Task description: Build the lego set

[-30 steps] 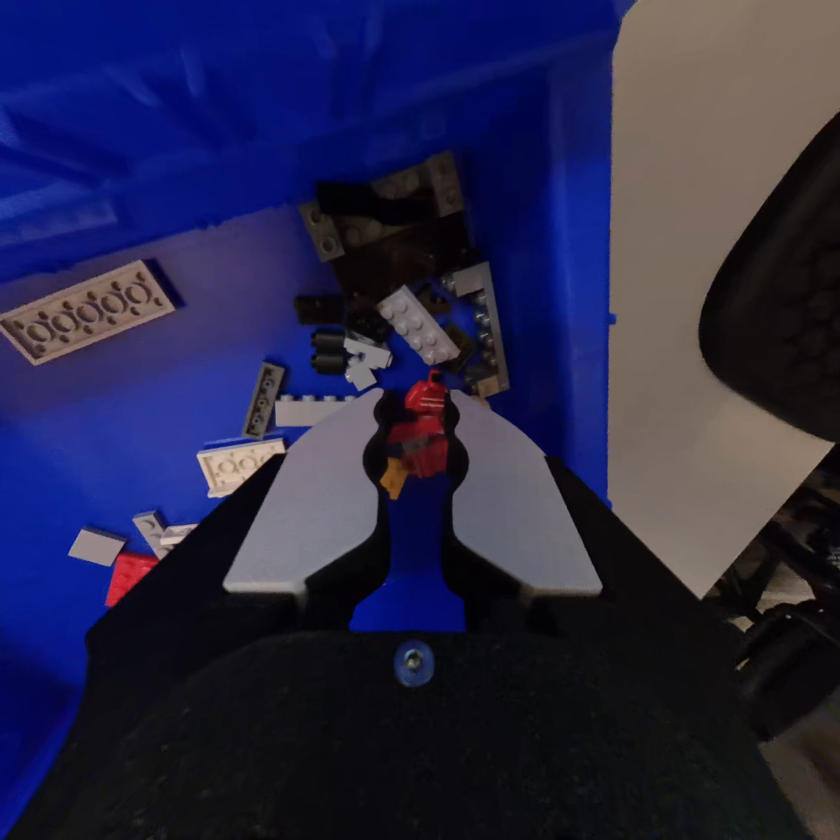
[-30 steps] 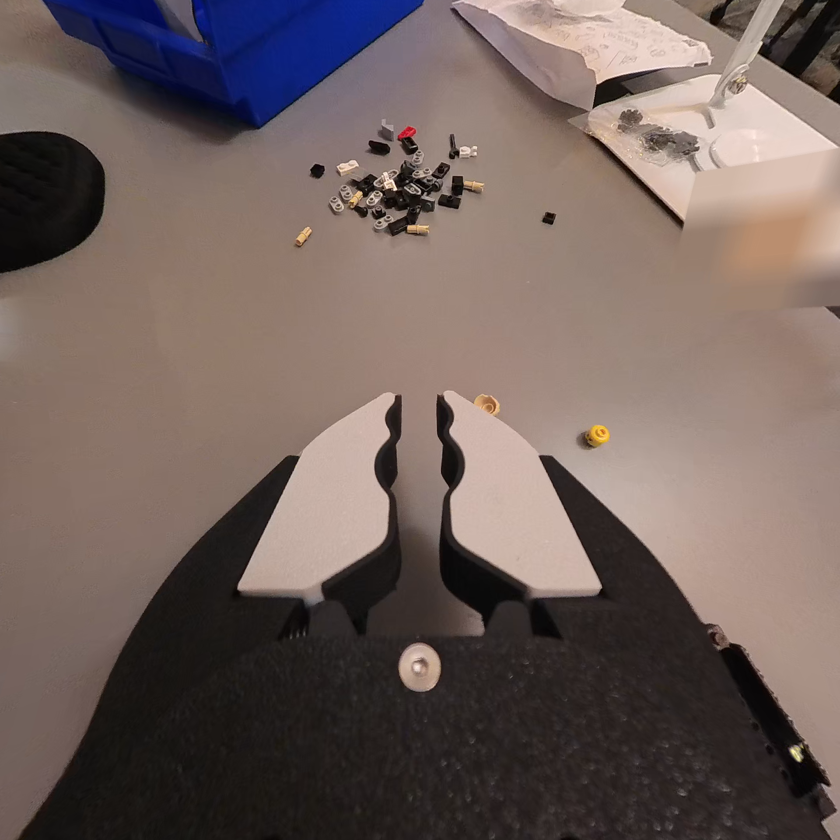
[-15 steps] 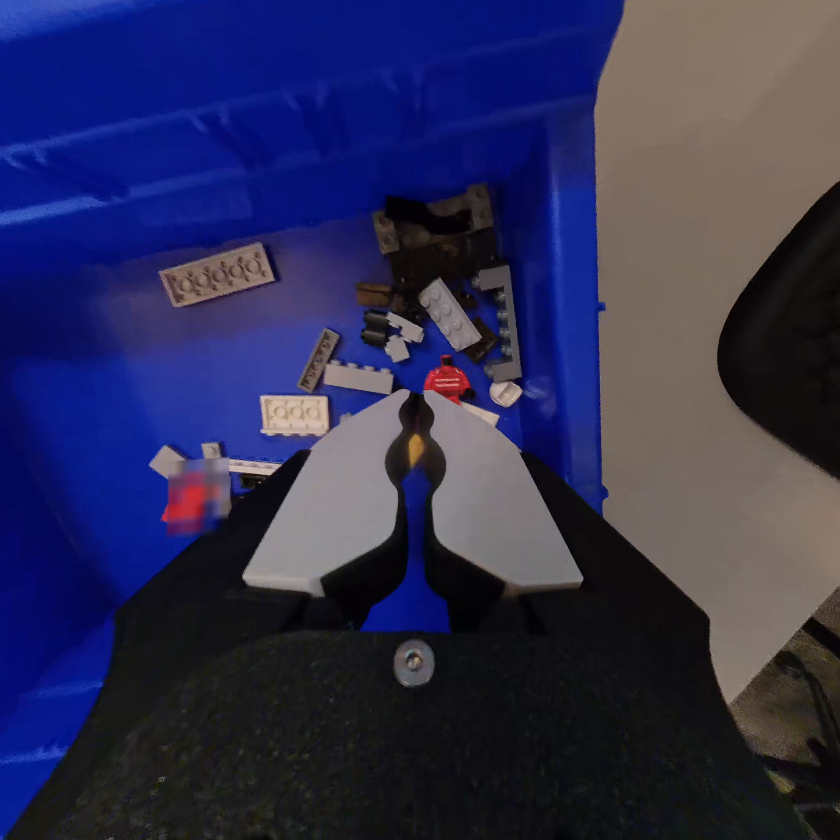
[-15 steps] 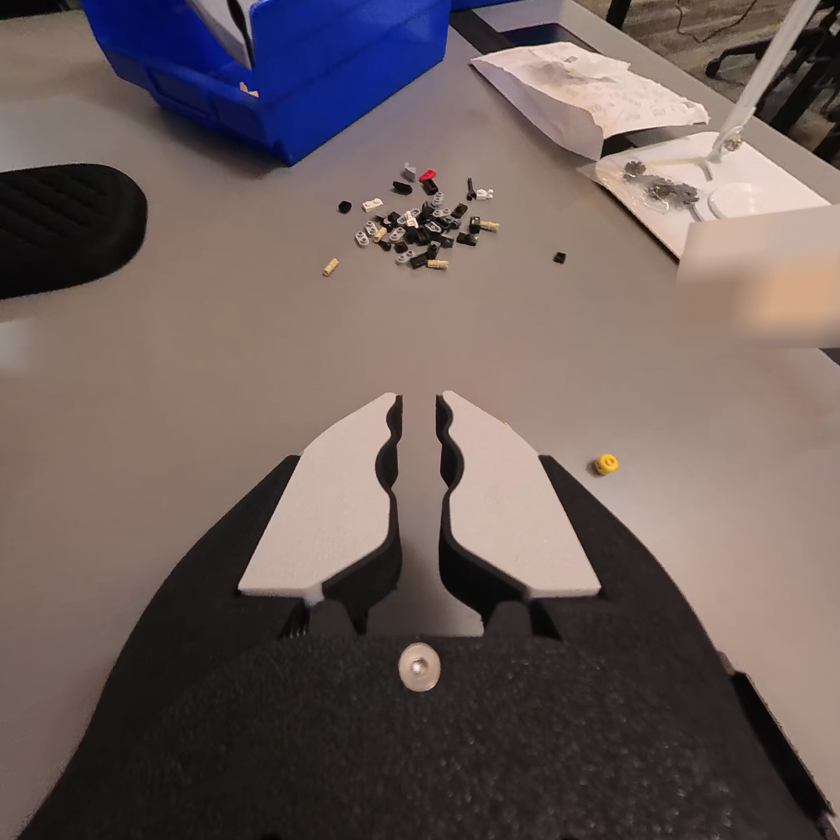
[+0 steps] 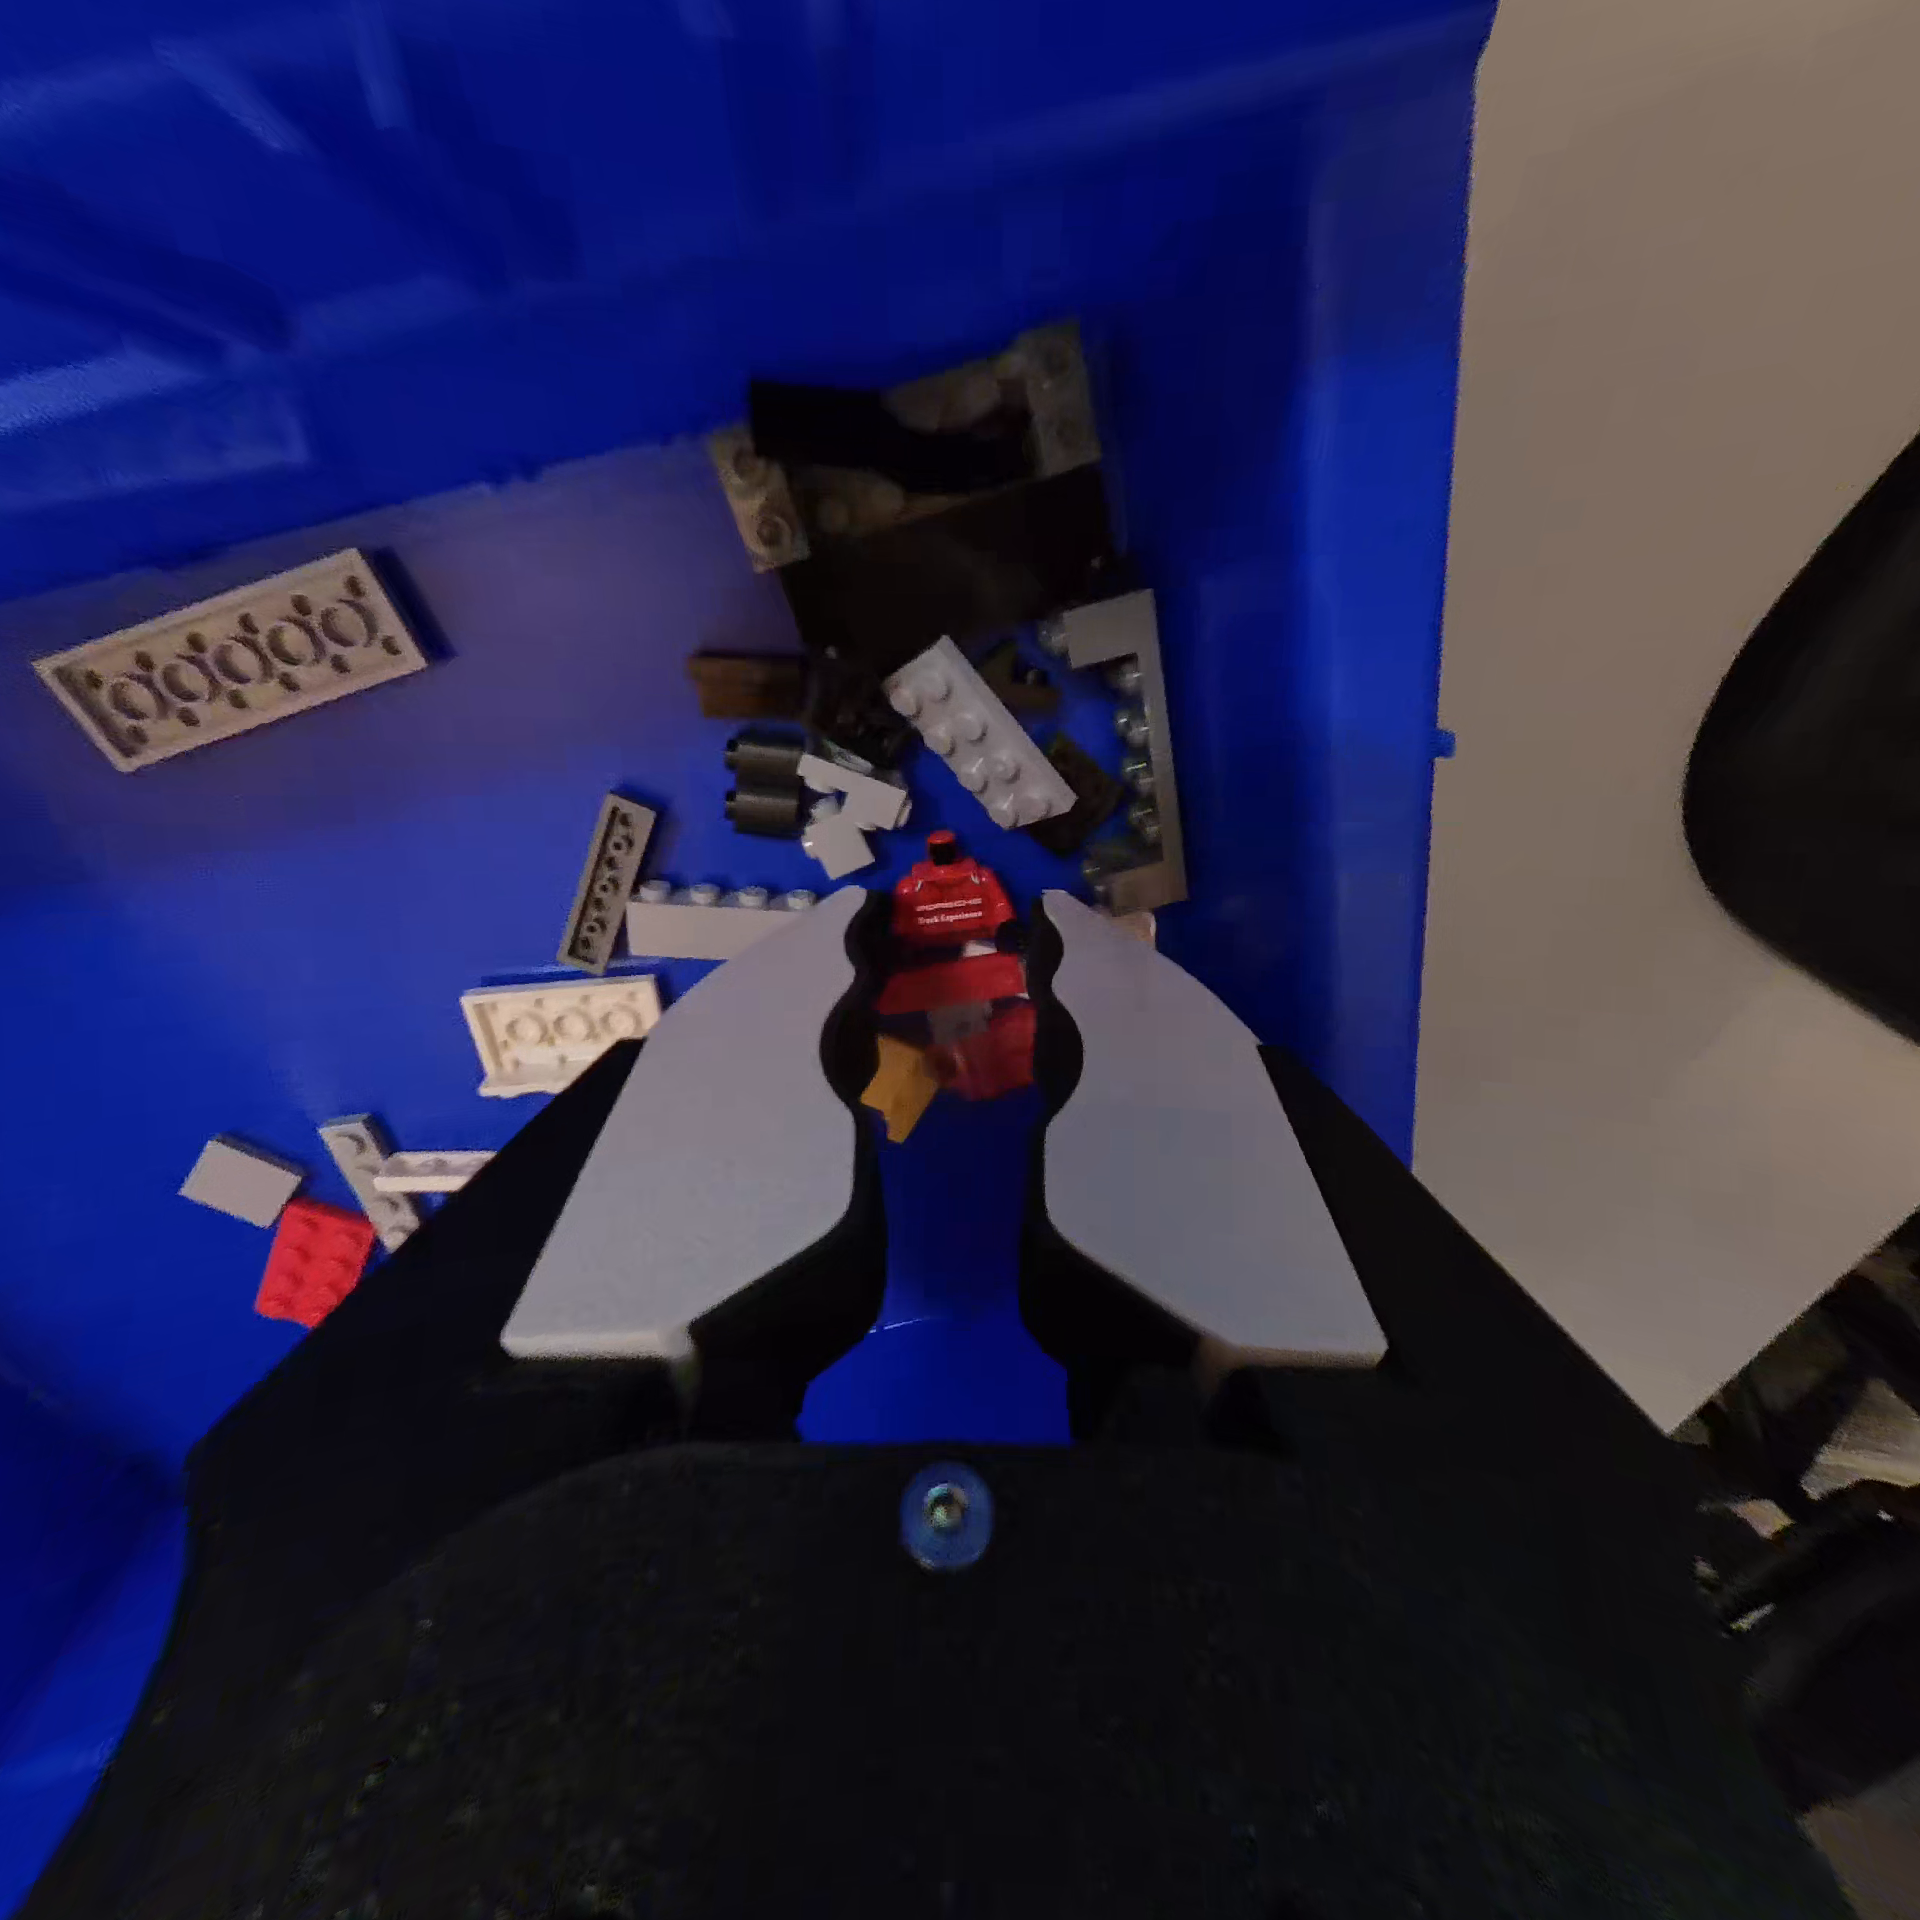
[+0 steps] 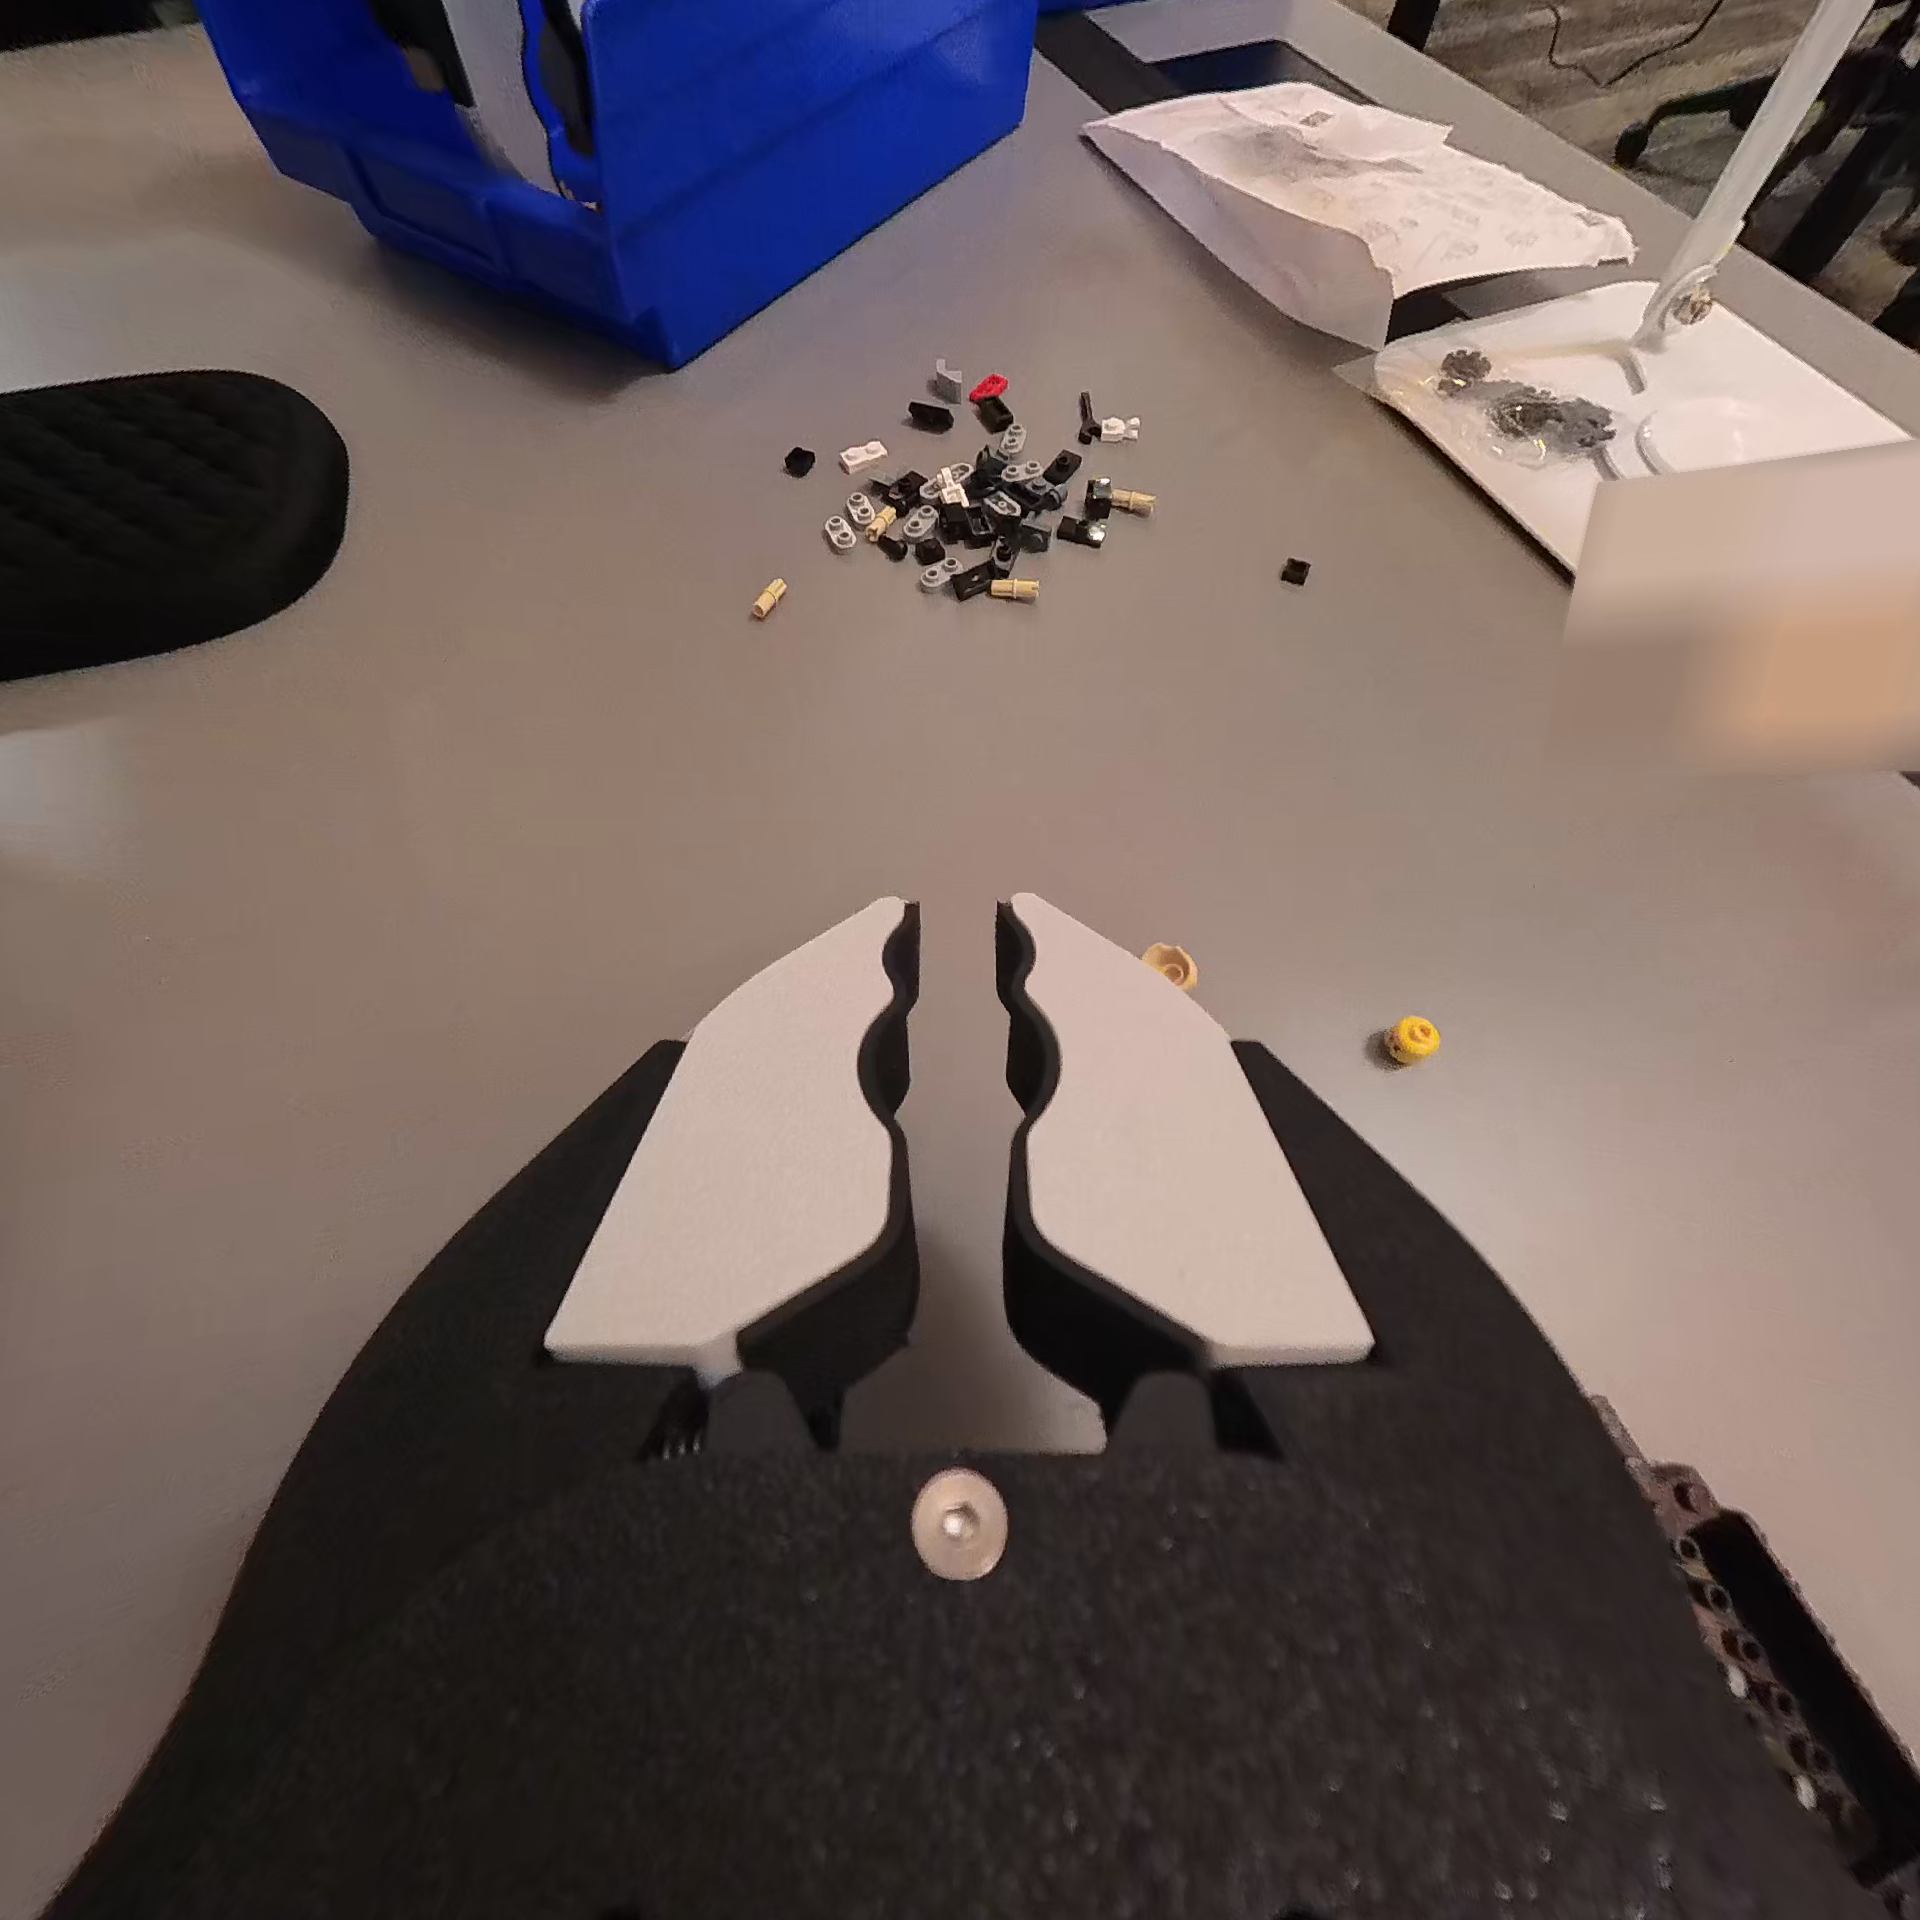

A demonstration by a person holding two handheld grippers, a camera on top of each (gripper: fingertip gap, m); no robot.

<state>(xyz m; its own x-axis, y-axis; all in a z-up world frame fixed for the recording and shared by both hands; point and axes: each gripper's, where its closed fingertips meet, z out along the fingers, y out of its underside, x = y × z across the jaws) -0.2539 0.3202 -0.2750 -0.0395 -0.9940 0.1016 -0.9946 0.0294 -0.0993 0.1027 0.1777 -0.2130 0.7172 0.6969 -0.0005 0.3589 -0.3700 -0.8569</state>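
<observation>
My left gripper (image 5: pixel 951 904) is down inside the blue bin (image 5: pixel 1351 520). Its fingers stand apart on either side of a red minifigure torso (image 5: pixel 945 909), with red leg parts (image 5: pixel 971 1023) and a small orange-tan piece (image 5: pixel 899 1086) between them. I cannot tell whether the pads touch them. Grey, tan and black bricks lie around, among them a light grey brick (image 5: pixel 982 732) and a dark assembly (image 5: pixel 935 520). My right gripper (image 6: pixel 958 906) hovers over the grey table (image 6: pixel 520 831), slightly open and empty. A pile of small pieces (image 6: pixel 966 499) lies ahead of it.
A yellow minifigure head (image 6: pixel 1411 1041) and a tan piece (image 6: pixel 1172 964) lie right of the right fingers. The blue bin (image 6: pixel 779 187) stands far left. A black pad (image 6: pixel 135 509) is at the left, and a white paper bag (image 6: pixel 1351 208) and a plastic parts bag (image 6: pixel 1527 410) at the far right. My hands' fingertips stand some 40 centimetres from each other. To the yellow minifigure head (image 6: pixel 1411 1041): right tips about 11 centimetres, left tips about 45 centimetres.
Half a second ago the left gripper was shut and higher above the bin floor. Now it is lower and open around the red minifigure parts. The right gripper shifted slightly and kept the same gap.
</observation>
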